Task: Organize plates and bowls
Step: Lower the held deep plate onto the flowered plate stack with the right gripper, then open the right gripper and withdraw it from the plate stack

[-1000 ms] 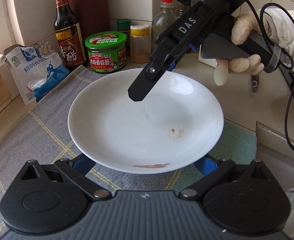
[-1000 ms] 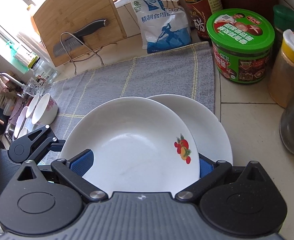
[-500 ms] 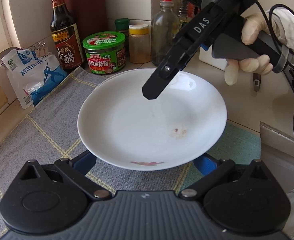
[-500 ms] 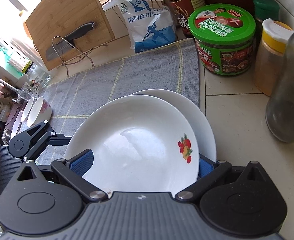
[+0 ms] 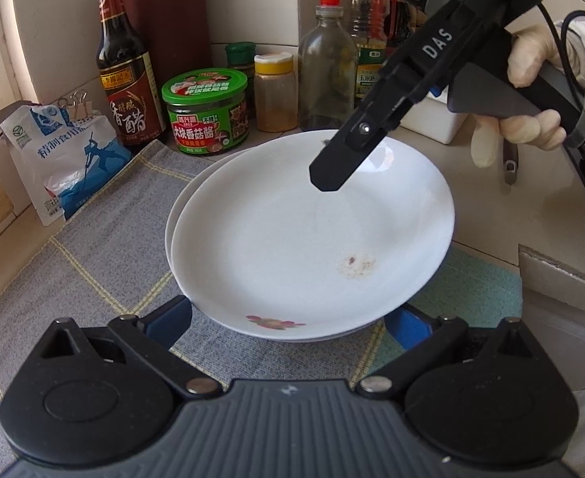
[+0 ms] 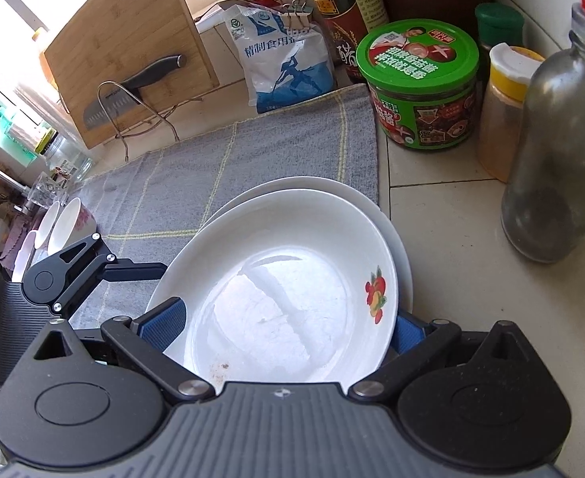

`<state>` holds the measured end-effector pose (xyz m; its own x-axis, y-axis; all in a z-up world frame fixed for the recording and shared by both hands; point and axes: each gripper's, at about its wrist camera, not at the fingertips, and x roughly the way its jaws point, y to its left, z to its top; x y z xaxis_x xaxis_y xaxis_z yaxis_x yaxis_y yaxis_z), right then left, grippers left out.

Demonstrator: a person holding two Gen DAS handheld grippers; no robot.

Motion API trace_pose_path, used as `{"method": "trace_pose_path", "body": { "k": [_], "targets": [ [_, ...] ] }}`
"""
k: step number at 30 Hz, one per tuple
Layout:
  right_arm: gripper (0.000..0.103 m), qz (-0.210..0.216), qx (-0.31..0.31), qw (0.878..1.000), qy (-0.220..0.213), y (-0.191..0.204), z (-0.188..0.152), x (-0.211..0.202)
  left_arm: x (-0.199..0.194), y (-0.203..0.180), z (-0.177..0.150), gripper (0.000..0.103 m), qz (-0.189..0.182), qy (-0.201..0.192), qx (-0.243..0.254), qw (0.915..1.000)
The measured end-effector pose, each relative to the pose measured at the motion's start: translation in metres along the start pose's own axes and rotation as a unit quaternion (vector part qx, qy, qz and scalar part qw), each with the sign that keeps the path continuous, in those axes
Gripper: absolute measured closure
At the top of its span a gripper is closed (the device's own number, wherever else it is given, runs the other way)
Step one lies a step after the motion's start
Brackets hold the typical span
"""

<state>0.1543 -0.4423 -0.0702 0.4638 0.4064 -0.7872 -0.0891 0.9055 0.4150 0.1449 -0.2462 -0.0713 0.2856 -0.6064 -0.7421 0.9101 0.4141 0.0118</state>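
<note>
Left gripper [image 5: 288, 318]: I have its blue pads spread wide around the near rim, seemingly not pinching.
Upper white fruit-print plate [image 5: 312, 231]: nests on the lower white plate [image 5: 180, 203], on the grey checked cloth [image 5: 105, 263].
Right gripper [image 6: 288, 322]: grip state unclear, steadying far rim.
</note>
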Motion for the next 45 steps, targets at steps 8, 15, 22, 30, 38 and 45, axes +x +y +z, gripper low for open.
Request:
{"method": "trace_pose_path", "body": {
  "k": [8, 15, 22, 30, 38, 45],
  "targets": [
    [0.0, -0.039, -0.016, 0.999, 0.005, 0.012, -0.004, -0.004, -0.001, -0.002, -0.001, 0.001, -0.005, -0.008, 0.003, 0.9999],
    [0.0, -0.056, -0.031, 0.998, 0.011, 0.017, -0.01, -0.003, -0.002, -0.002, -0.001, 0.001, -0.003, -0.013, -0.004, 0.9999],
    [0.0, -0.107, -0.044, 0.993, 0.017, 0.022, -0.01, 0.003, -0.007, -0.003, -0.005, 0.001, -0.004, -0.029, -0.006, 0.9995],
    [0.0, -0.147, -0.11, 0.983, -0.026, 0.053, -0.008, -0.014, -0.026, 0.011, -0.005, 0.001, 0.012, -0.069, -0.044, 0.9966],
    [0.0, -0.172, -0.202, 0.959, -0.098, 0.103, 0.003, -0.014, -0.051, 0.024, -0.021, 0.001, 0.07, -0.08, -0.102, 0.9891],
    [0.0, -0.137, -0.283, 0.943, -0.109, 0.156, 0.01, 0.011, -0.082, 0.041, -0.052, 0.001, 0.118, -0.088, -0.148, 0.978]
  ]
}}
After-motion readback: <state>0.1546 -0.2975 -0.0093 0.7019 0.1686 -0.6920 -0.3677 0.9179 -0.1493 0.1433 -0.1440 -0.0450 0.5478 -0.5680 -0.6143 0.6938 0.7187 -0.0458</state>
